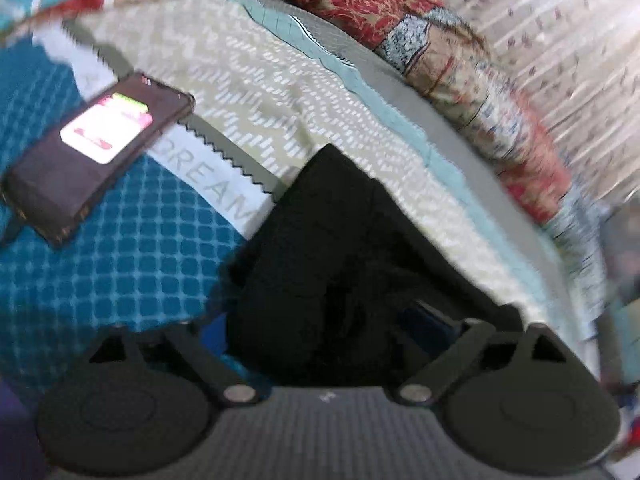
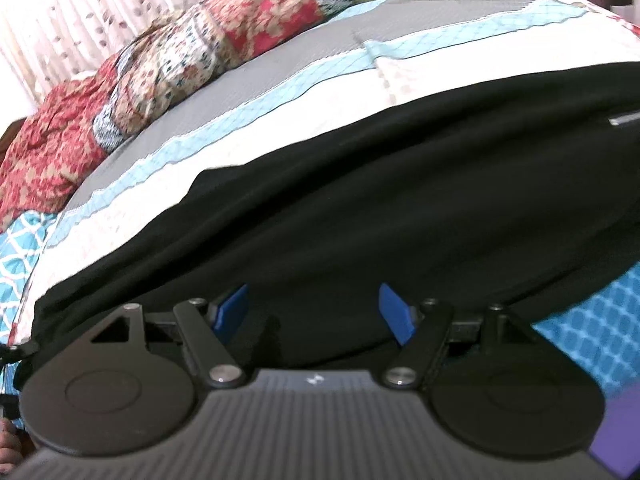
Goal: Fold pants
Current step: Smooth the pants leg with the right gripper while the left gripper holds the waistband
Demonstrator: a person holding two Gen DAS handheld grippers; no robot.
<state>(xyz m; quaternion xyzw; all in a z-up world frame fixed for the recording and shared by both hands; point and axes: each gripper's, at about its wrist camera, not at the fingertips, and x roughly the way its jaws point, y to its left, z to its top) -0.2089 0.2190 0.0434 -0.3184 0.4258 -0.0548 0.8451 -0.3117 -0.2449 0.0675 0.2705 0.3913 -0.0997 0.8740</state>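
The black pants (image 2: 400, 208) lie spread across the patterned bedspread in the right wrist view, with a small metal zipper pull at the far right. My right gripper (image 2: 314, 316) is open, its blue fingertips (image 2: 394, 314) wide apart just over the near edge of the pants. In the left wrist view one end of the pants (image 1: 340, 264) lies bunched right in front of my left gripper (image 1: 320, 332). Its blue pads (image 1: 426, 322) are wide apart with black cloth between and over them. The grip itself is hidden by cloth.
A phone (image 1: 96, 152) with a lit screen lies on the teal bedspread (image 1: 120, 272) to the left of the pants. A red and beige patchwork quilt (image 2: 160, 64) is piled along the far side of the bed. A curtain (image 1: 560, 20) hangs behind.
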